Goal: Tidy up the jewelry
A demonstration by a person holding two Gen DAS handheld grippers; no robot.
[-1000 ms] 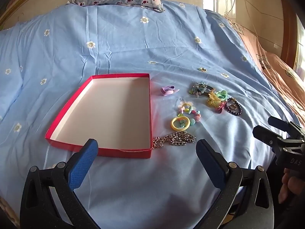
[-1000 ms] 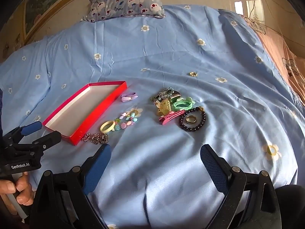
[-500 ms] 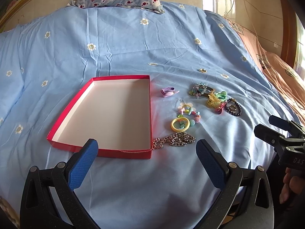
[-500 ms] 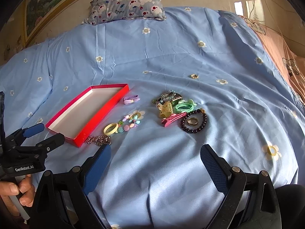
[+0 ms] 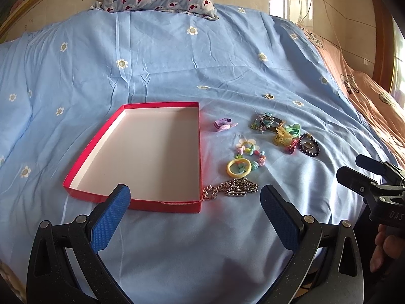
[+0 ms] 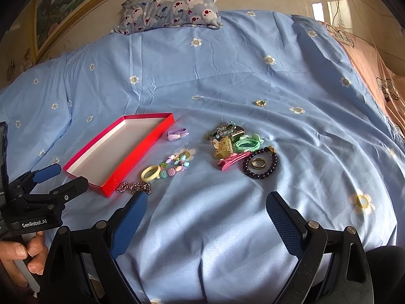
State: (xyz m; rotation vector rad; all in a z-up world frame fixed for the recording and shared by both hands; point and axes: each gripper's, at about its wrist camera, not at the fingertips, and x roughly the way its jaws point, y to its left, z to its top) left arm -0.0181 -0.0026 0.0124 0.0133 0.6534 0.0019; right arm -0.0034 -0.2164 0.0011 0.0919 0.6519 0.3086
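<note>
The bed [image 5: 177,63] carries a shallow red box [image 5: 141,152] at near left; jewelry [image 6: 222,149] lies scattered just right of it. Left tongs [image 5: 195,212] hover low over the box's near edge, spread wide, empty. Right tongs [image 6: 207,217] likewise gape, empty, near the jewelry.

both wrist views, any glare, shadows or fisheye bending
Left wrist view: window glare on the glossy wall, soft shadow inside the red box, bed edges bow outward. Right wrist view: smaller wall glare, dark vignette in the corners, the pillow still sharp.
</note>
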